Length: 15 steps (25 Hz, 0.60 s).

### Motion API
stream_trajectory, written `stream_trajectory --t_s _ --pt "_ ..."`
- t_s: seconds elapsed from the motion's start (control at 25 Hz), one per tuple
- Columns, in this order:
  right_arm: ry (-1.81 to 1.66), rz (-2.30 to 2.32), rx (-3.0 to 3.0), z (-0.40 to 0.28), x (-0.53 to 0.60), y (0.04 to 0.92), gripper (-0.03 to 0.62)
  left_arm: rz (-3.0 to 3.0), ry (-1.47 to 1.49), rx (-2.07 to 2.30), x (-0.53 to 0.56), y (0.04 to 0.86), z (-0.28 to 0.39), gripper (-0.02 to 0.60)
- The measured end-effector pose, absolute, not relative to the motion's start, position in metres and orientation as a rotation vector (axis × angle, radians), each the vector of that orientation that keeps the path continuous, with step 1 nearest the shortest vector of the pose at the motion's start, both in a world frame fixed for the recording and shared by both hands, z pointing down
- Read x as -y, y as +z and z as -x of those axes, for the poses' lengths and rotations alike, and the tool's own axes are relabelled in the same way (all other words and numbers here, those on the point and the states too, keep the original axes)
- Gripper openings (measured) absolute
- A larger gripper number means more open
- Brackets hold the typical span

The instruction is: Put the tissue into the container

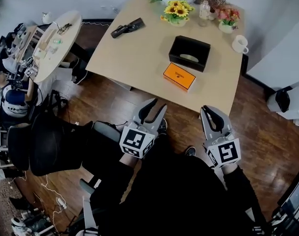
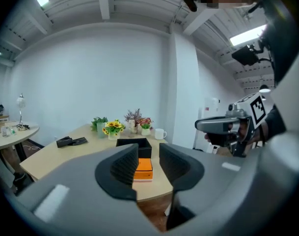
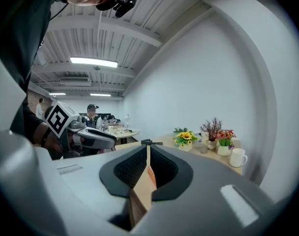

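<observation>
A black open-topped container (image 1: 189,53) stands on the tan table (image 1: 139,58), and an orange box (image 1: 179,76) lies just in front of it. Both grippers hover over the wooden floor, short of the table's near edge. My left gripper (image 1: 158,105) has its jaws a little apart with nothing between them. In the left gripper view the orange box (image 2: 143,170) and the container (image 2: 134,144) show through that gap in my left gripper (image 2: 148,156). My right gripper (image 1: 205,110) is shut and empty, its pads meeting in the right gripper view (image 3: 148,161).
Sunflowers (image 1: 177,11), more potted flowers (image 1: 228,18), a bottle (image 1: 204,9) and a white mug (image 1: 240,44) line the table's far side. A black object (image 1: 127,28) lies at its left. A cluttered round table (image 1: 56,43) and a black chair (image 1: 46,141) stand to the left.
</observation>
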State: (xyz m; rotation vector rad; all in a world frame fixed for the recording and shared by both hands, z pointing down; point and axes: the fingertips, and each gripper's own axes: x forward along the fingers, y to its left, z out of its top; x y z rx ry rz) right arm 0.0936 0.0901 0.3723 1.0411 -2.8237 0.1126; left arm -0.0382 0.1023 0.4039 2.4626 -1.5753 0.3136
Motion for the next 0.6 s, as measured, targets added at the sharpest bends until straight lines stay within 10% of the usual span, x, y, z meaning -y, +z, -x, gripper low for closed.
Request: stream_trajectory --t_s 0.6 --pt "0.423 -1.183 2.353 -0.034 0.002 0.497 0.136 -2.653 0.706 0.953 0.014 0.526 0.086 0.187"
